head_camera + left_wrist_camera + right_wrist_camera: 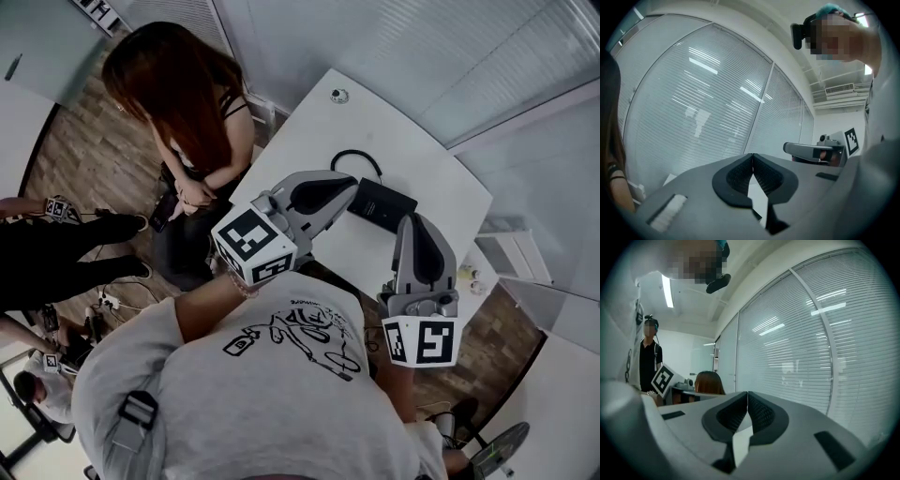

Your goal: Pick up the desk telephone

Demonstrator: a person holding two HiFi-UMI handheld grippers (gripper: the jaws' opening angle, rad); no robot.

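White table (309, 141), black desk telephone (380, 204) (looped cord (356, 152) beside), small round fitting (338, 95), perhaps grommet

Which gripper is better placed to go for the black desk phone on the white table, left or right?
Right, narrowly: the right gripper points at the desk telephone's near corner, the left gripper at its corded end. Both are shut and must open first.

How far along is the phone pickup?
Done: nothing yet; the phone lies on the table, untouched. In hand: the left gripper and right gripper hang near it, both shut and empty. Left: open the jaws, grip the phone and lift it.
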